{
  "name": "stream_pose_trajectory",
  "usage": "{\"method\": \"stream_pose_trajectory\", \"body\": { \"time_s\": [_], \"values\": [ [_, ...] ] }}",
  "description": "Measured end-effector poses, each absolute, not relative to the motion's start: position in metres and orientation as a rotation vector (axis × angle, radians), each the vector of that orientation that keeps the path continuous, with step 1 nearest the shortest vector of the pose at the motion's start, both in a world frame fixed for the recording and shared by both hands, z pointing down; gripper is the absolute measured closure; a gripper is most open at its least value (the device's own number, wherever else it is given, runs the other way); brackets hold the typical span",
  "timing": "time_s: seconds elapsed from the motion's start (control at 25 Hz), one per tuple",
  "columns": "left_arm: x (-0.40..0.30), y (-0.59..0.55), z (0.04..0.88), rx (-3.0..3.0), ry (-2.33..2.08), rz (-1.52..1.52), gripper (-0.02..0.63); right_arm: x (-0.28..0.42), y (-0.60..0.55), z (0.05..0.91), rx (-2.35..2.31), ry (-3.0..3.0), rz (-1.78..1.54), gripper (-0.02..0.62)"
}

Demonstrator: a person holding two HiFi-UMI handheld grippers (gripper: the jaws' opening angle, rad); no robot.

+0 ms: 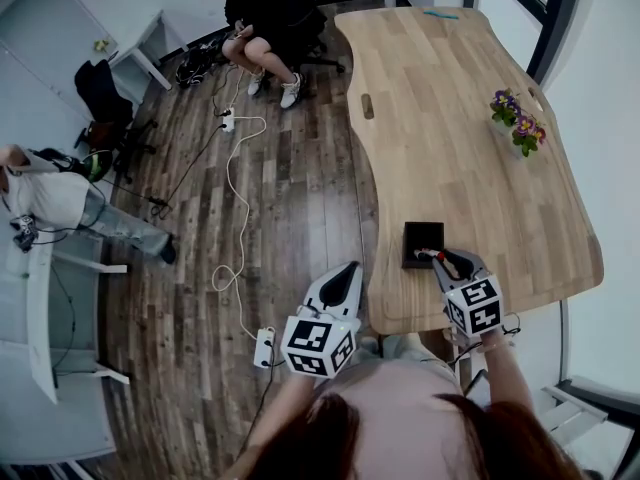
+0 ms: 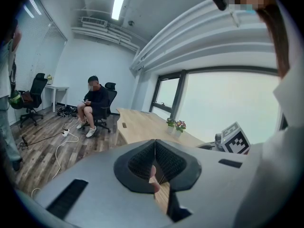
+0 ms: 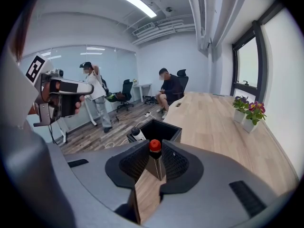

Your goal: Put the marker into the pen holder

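Just short of the black pen holder (image 3: pixel 172 133) near the bench (image 3: pixel 213 122) edge, the right hand-held gripper (image 3: pixel 155 155) clamps the red-capped marker (image 3: pixel 155 146) cap-forward, seemingly lined up for insertion, while the left hand-held gripper (image 2: pixel 155 150), jaws together and empty, hangs well clear of the pen holder.

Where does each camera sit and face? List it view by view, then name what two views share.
Head view: on the person's head, looking steeply down at the table; left gripper, right gripper and the person's hair show.
Left gripper view: rides the left gripper, facing along the table toward the window; its shut jaws show.
Right gripper view: rides the right gripper, facing the pen holder; its jaws shut on the marker show.
Shared: both gripper views show the flower pots.
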State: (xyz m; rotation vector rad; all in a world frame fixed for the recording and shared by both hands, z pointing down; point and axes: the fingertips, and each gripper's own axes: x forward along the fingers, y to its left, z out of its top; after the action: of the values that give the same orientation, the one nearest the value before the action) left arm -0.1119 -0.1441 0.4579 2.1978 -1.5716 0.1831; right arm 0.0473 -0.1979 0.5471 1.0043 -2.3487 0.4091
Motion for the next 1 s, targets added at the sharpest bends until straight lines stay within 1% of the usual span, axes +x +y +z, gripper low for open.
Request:
{"method": "stream_pose_trajectory", "body": {
  "time_s": [0.4, 1.0],
  "values": [
    [-0.112, -0.143, 0.456, 2.214, -1.558, 0.180, 0.606, 0.049, -0.200, 0.537, 1.050, -2.367, 0.398, 0.511],
    [-0.120, -0.136, 0.444, 2.335, -1.475, 0.175, 0.606, 0.049, -0.178, 0.501, 1.275, -2.365, 0.323, 0.514]
  ]
}}
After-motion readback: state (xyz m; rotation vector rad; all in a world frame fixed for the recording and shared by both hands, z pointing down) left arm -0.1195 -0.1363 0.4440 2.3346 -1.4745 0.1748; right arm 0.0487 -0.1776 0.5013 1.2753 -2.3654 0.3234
